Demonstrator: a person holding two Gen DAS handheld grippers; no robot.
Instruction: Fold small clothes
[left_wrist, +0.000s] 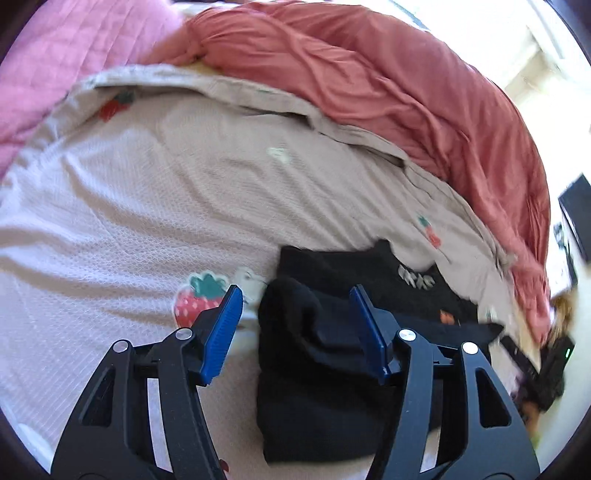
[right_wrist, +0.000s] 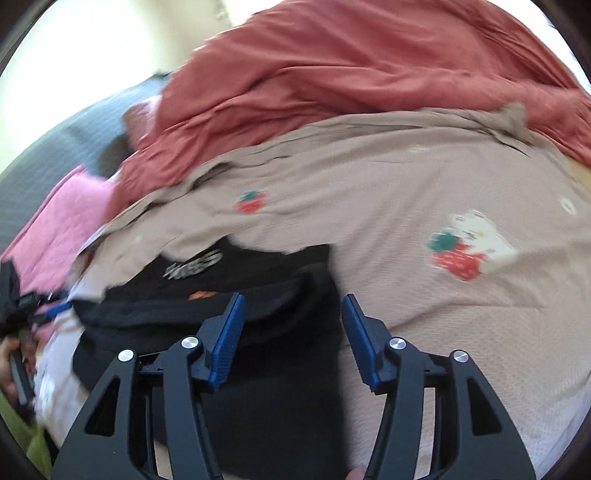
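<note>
A black garment with a small pale print lies partly folded on the beige strawberry-print bedspread. My left gripper hangs over its near left part, open, with the blue pads apart. A raised fold of the black cloth sits between them, and neither pad presses on it. In the right wrist view the same black garment lies under my right gripper, which is open too, its pads clear of the cloth. The picture is blurred.
A bunched coral-red blanket lies along the far side of the bedspread. A pink quilt lies beside it. Dark items sit at the bed's edge on the right.
</note>
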